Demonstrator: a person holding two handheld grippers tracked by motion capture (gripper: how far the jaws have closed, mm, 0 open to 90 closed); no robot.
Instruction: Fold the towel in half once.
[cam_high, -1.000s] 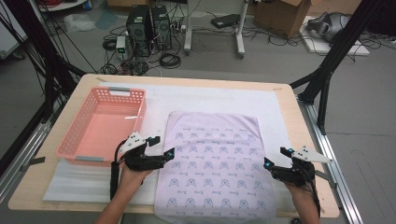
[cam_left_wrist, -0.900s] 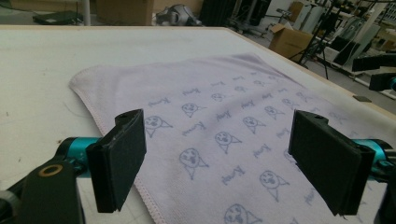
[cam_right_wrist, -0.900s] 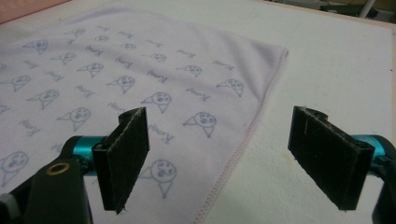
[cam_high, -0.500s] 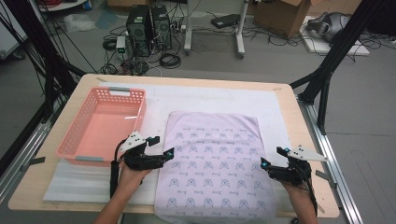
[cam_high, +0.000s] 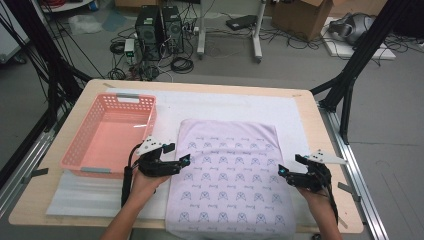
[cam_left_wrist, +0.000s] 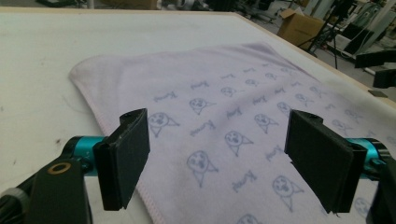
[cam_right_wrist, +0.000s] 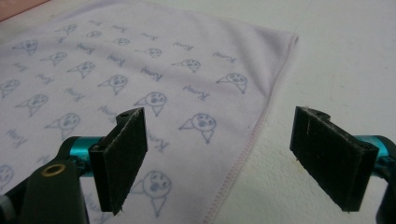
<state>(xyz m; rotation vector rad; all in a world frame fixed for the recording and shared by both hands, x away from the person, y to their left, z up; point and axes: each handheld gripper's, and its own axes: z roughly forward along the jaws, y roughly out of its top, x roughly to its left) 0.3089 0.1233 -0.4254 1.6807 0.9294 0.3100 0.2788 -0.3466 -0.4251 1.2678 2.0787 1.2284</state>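
A pale lilac towel (cam_high: 230, 170) printed with small blue figures lies flat on the white mat, its near end hanging over the table's front edge. My left gripper (cam_high: 183, 161) sits at the towel's left hem, open, its jaws straddling the hem (cam_left_wrist: 140, 186). My right gripper (cam_high: 281, 172) sits at the towel's right hem, open too, with the stitched edge (cam_right_wrist: 243, 154) running between its jaws. Neither gripper holds anything. The towel (cam_left_wrist: 233, 107) fills the space ahead of the left jaws, and the towel (cam_right_wrist: 116, 70) spreads to the left in the right gripper view.
A pink plastic basket (cam_high: 90, 150) stands empty at the left of the table, close behind my left gripper. A white mat (cam_high: 230, 107) covers the wooden table (cam_high: 335, 150). Black frame legs and cables stand on the floor beyond.
My right gripper has moved left toward the towel's right hem. My left gripper has hardly moved.
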